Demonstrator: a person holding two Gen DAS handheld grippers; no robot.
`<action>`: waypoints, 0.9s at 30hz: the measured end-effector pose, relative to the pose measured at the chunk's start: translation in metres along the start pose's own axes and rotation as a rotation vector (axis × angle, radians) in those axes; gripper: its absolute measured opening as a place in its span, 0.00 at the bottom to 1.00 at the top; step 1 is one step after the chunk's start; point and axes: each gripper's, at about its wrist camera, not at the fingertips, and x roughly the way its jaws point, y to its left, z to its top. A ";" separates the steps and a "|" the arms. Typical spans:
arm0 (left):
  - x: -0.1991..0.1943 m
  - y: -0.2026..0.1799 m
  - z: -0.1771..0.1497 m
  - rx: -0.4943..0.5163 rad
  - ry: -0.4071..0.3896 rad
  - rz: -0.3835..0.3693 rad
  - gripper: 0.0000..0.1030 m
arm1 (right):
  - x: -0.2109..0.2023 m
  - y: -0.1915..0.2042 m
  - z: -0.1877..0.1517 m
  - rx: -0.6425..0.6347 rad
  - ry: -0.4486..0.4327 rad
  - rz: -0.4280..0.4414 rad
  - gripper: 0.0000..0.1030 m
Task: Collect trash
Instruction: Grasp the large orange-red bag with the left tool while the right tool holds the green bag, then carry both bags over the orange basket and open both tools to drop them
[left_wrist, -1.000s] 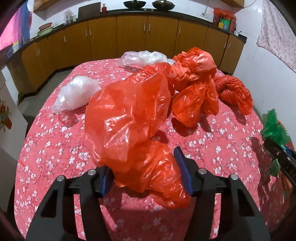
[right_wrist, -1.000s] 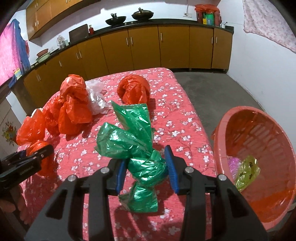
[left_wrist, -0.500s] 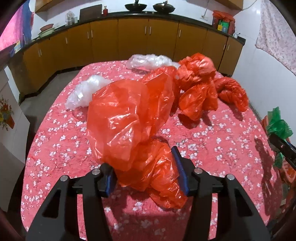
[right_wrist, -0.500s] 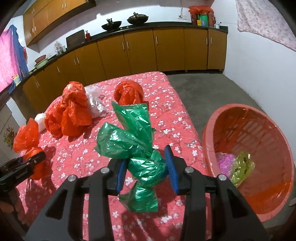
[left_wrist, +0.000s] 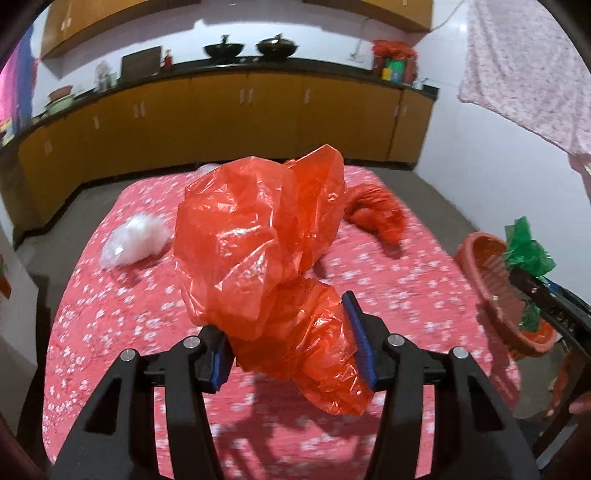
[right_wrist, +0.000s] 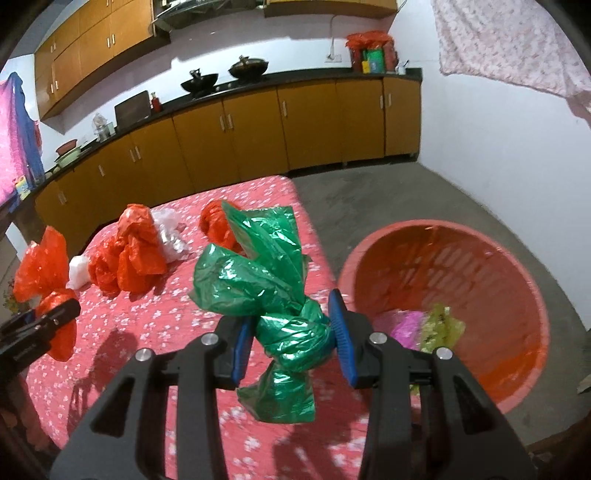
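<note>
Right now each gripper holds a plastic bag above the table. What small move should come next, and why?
Probably carry the right gripper sideways until the green bag hangs over the red basket. The pads are pressed on the bag and the basket stands close beside the table, already holding scraps. The left gripper with its orange bag can follow.

Yellow-brown cabinets (right_wrist: 258, 133) run along the far wall under a black counter (right_wrist: 295, 79), with two dark woks (left_wrist: 251, 48) on it. Above the counter the wall (left_wrist: 314, 33) is white. Right of the cabinets, grey floor (right_wrist: 388, 199) and a hanging floral cloth (right_wrist: 509, 44).
</note>
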 end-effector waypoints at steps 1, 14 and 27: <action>0.000 -0.005 0.001 0.008 -0.004 -0.009 0.52 | -0.004 -0.004 0.000 0.002 -0.009 -0.010 0.38; 0.002 -0.089 0.016 0.114 -0.042 -0.170 0.52 | -0.048 -0.078 0.005 0.086 -0.086 -0.158 0.38; 0.011 -0.167 0.030 0.227 -0.059 -0.294 0.52 | -0.062 -0.132 0.006 0.168 -0.122 -0.243 0.38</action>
